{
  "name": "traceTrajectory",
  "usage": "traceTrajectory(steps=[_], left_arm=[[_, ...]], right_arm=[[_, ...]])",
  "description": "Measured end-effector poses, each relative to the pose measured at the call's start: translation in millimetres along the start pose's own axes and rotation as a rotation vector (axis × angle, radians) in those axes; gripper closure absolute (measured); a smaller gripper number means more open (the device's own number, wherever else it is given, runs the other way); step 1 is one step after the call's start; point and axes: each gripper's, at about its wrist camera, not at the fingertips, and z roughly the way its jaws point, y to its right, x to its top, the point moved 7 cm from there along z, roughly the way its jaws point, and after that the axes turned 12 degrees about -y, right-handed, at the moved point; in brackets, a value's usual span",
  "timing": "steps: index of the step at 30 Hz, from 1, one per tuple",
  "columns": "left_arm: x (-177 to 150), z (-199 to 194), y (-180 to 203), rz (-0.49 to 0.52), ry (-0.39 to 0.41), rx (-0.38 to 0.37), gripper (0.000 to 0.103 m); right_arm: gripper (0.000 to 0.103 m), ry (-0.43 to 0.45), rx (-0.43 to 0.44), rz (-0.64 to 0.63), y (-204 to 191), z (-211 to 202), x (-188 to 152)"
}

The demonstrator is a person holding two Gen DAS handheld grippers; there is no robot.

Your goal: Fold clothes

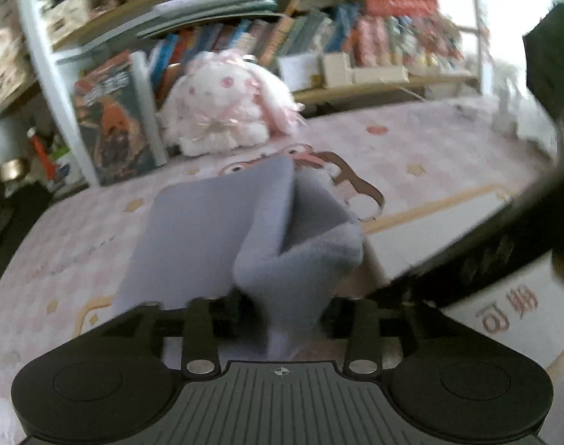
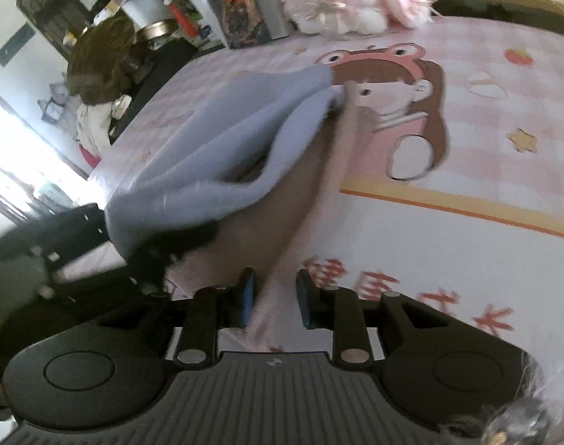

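Observation:
A grey fleece garment (image 1: 207,230) lies partly folded on the pink cartoon bedsheet (image 1: 430,155), one flap raised in a ridge. Its near end runs back between the fingers of my left gripper (image 1: 284,309). Those jaws stand wide and the cloth hangs loosely in the gap. In the right wrist view the same garment (image 2: 222,141) stretches from the sheet's cartoon girl (image 2: 400,96) down to the left gripper (image 2: 159,256) at the lower left. My right gripper (image 2: 275,298) is open just above the sheet, to the right of the garment, with nothing between its blue pads (image 2: 246,296).
A pink and white plush toy (image 1: 226,107) sits at the head of the bed, in front of a bookshelf (image 1: 319,37) packed with books. The bed's left edge (image 2: 107,155) drops to cluttered floor. The right tool's dark body (image 1: 504,237) crosses the lower right.

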Motion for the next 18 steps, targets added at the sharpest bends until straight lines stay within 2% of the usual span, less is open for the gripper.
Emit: traceTrajectory(steps=[1,4,5,9,10,14,15,16,18], left_arm=[[0.1,0.6,6.6,0.034,-0.004,0.003,0.035],[0.5,-3.9,20.8,0.096,-0.013,0.036,0.035],[0.7,-8.7,21.0,0.083,-0.01,0.027,0.035],[-1.0,-39.7,3.9,-0.067,0.029,-0.074,0.035],[-0.9,-50.1,-2.2,-0.108,0.052,-0.096,0.035],[6.3,-80.0,-42.8,-0.321,0.16,-0.159,0.035],[7.6,-82.0,-54.9,-0.384,0.178,-0.159,0.039],[7.7,-77.5,-65.6,-0.443,0.173,-0.141,0.049],[7.6,-56.5,-76.3,-0.492,0.124,-0.094,0.068]], right_arm=[[0.068,0.002,0.006,0.007,5.0,-5.9,-1.3],[0.065,0.02,0.019,0.032,17.4,-24.3,-2.9],[0.065,0.032,0.032,0.043,19.9,-30.2,-0.6],[0.054,0.088,0.115,0.102,28.9,-48.7,16.7],[0.05,0.102,0.143,0.121,30.9,-51.9,23.0],[0.045,0.125,0.261,0.218,35.8,-49.6,54.1],[0.044,0.118,0.285,0.238,35.3,-44.6,60.9],[0.043,0.109,0.309,0.258,34.8,-39.5,67.6],[0.043,0.061,0.326,0.29,32.4,-23.9,77.6]])
